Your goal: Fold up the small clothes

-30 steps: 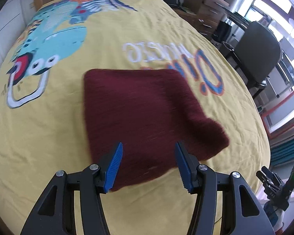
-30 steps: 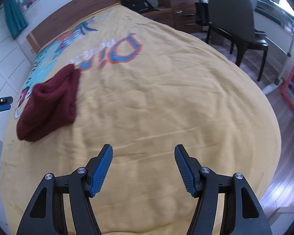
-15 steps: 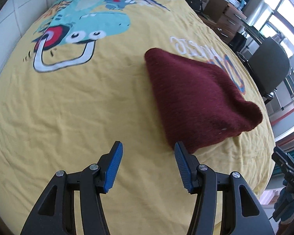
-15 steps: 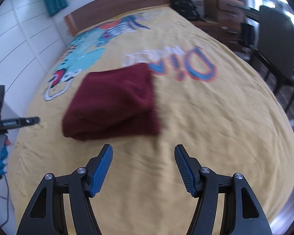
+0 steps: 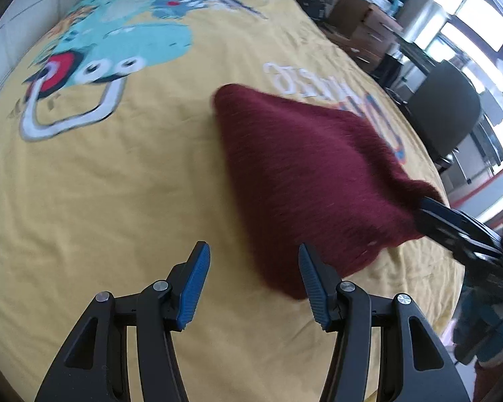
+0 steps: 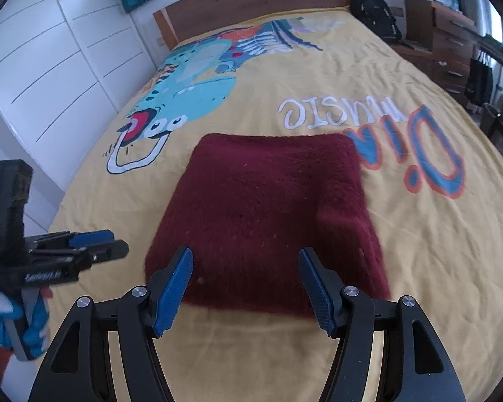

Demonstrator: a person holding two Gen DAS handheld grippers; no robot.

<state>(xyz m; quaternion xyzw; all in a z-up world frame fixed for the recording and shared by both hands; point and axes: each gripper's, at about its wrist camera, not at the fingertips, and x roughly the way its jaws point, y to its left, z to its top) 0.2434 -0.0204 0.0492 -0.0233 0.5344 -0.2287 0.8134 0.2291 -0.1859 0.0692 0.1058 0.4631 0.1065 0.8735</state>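
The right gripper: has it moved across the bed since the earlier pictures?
Yes. The right gripper has swung toward the dark red knitted cloth on the yellow printed bedspread; the cloth, earlier far left, now lies directly ahead.

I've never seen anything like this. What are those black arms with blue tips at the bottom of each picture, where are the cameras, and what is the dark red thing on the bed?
There is no robot here. A person holds a hand tool in each hand, each with two black fingers tipped by blue pads, and a wide-angle camera on each tool looks forward along its fingers. One picture comes from the left gripper, the other from the right gripper; each tool also shows at the edge of the other's picture. Both look down on a bed with a yellow cartoon bedspread. On it lies a dark red knitted garment, lying flat, looking folded. Both grippers are open and hold nothing; the right one is at the garment's near edge.
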